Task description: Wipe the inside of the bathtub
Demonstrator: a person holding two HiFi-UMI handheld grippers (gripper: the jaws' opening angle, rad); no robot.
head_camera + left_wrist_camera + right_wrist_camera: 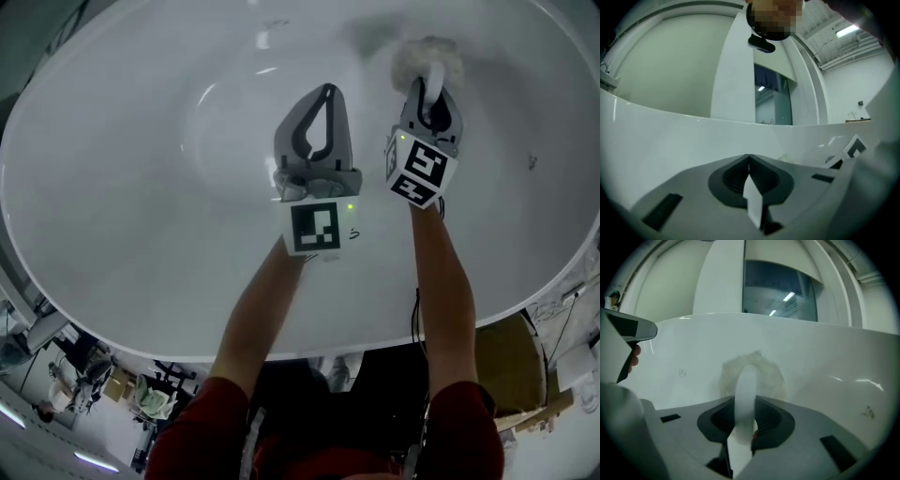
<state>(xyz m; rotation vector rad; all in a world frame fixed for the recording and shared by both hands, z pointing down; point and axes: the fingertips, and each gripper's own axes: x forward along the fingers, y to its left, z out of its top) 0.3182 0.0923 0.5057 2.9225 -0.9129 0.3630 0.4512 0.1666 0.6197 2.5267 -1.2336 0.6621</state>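
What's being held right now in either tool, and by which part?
The right tool is shut on the white loop handle of a fluffy scrubbing pad against the bathtub wall. The left tool is shut on nothing.

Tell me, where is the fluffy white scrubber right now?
In the head view the fluffy scrubber sits upper right, its handle clamped in the right hand-held gripper, its pad against the inner wall of the bathtub.

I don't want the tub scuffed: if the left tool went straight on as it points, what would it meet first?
Probably the bare inner wall of the bathtub: the left tool, jaws shut on nothing, points at it with nothing between. The gap is hard to judge.
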